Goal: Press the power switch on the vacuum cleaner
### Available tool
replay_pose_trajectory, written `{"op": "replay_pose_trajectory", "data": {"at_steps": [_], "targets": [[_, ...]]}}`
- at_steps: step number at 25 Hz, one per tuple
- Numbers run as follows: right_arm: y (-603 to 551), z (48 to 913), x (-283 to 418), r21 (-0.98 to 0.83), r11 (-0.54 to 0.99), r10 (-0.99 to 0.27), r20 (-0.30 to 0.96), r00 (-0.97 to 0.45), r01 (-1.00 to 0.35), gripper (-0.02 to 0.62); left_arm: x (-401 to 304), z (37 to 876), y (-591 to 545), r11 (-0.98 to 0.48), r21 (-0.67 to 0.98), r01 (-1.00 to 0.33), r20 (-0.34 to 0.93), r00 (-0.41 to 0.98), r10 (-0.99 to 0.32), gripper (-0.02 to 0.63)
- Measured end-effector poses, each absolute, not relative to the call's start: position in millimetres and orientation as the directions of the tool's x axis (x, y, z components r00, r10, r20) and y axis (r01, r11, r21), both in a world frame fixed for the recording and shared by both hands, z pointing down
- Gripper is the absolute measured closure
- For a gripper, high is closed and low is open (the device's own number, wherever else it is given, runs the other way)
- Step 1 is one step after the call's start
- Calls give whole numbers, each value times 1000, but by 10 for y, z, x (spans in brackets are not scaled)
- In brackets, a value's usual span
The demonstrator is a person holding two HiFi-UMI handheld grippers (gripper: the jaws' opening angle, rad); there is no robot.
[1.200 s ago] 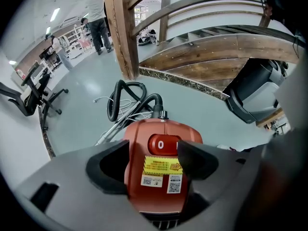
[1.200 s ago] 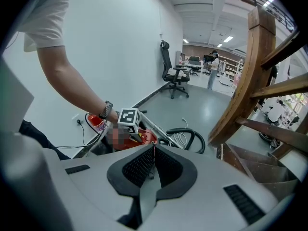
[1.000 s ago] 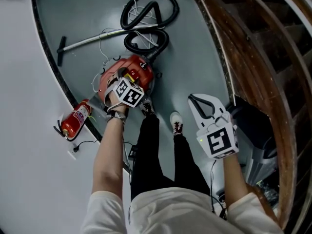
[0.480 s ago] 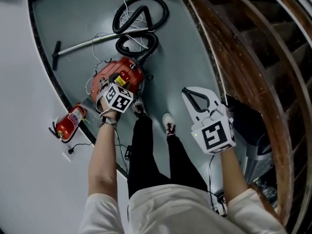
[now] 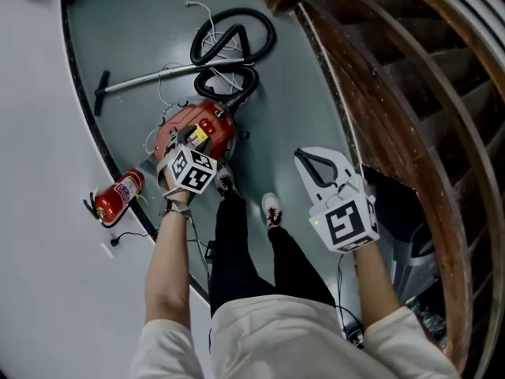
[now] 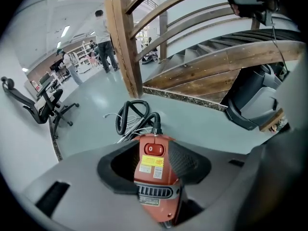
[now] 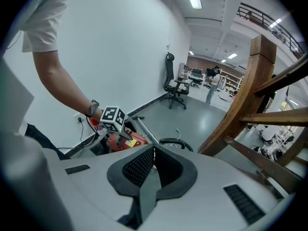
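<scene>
Left gripper [image 6: 154, 162]: jaws found at a middling gap, neither wide nor together, having just been closing from their widest. Nothing is gripped. The red vacuum cleaner [image 5: 201, 125] is merely seen through the gap, well below the pads and untouched by them. Its power switch [image 6: 153, 149], a red rocker on the top of the body, is exposed and lined up almost dead centre between the jaws. A second ago this gripper was seen low over the top of the body; it is now drawn back and up, with only the near edge of the machine overlapped in the head view. The contact stage is therefore judged over, or broken off. Whether the rocker was actually thrown cannot be read from its face. Right gripper [image 7: 154, 160]: pads brought together on nothing, held apart above the person's right leg, no part taken. The cleaner stands on the grey floor [image 5: 276, 101] just ahead of the person's feet, its black hose [image 5: 233, 34] coiled beyond it and the wand [image 5: 158, 73] laid out to the left. A fire extinguisher [image 5: 117, 196] lies near the wall. Should the switch prove unpressed, a fresh descent onto the rocker would be required.
</scene>
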State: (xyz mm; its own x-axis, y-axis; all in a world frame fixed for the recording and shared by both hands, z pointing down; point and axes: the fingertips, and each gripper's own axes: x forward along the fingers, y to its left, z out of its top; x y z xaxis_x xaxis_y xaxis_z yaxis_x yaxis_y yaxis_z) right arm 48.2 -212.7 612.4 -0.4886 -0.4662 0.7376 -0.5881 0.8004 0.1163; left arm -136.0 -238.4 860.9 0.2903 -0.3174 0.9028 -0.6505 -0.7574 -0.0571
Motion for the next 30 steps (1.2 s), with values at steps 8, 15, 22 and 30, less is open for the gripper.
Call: {"op": "replay_pose_trajectory", "data": {"at_steps": [8, 15, 22, 30], "targets": [[-2058, 5833, 453, 149, 823, -471, 718, -512, -549, 566, -1353, 8079, -2277, -731, -20, -682, 870, 348, -349, 464], [-2095, 5511, 414, 177, 828, -495, 677, -545, -533, 566, -1341, 7476, -2292, -717, -70, -694, 832, 356, -426, 522], [-2105, 5174, 365, 205, 832, -513, 642, -570, -516, 566, -1305, 6872, -2232, -729, -204, -654, 810, 305, -501, 602], [-2018, 4781, 290, 233, 833, -531, 590, -608, -501, 566, -1220, 6141, -2044, -692, -269, -669, 743, 313, -592, 604]]}}
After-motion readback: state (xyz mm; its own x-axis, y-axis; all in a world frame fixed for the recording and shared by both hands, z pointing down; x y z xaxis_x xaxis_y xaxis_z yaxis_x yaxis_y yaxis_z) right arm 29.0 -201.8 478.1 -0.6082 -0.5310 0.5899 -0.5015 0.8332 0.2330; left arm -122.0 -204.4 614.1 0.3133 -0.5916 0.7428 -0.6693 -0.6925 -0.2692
